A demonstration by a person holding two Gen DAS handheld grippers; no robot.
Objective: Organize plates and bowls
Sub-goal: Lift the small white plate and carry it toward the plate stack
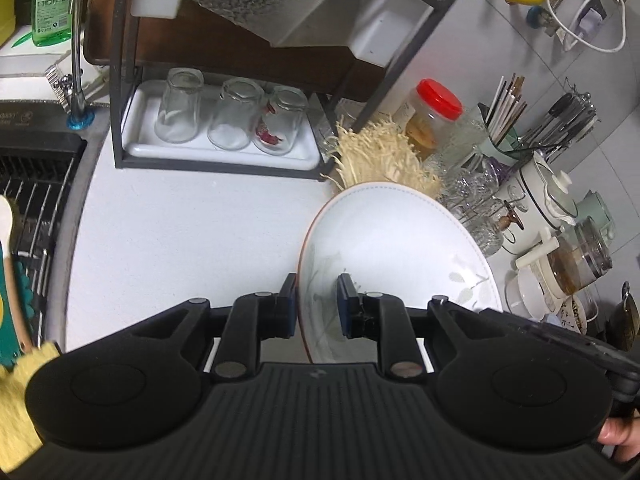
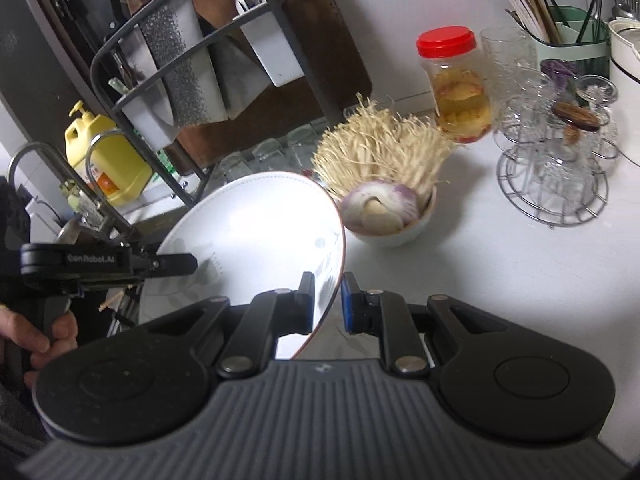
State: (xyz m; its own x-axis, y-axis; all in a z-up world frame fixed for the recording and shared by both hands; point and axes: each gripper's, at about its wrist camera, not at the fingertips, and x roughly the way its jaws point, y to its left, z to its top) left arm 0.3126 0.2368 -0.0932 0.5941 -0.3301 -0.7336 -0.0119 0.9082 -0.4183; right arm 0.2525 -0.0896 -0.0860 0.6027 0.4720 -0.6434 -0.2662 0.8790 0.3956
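The white desk [image 1: 192, 220] carries a dark dish rack [image 1: 224, 64] with three upturned glasses [image 1: 236, 120] on its tray. Above the desk a white plate [image 1: 396, 248] with a leaf pattern hangs tilted, gripped at opposite rims: the left gripper [image 1: 317, 304] has its fingers narrowed onto one edge, the right gripper [image 2: 327, 300] pinches the other. Just behind the plate sits a bowl [image 2: 390, 220] of garlic, near a red-lidded jar [image 2: 456, 84]
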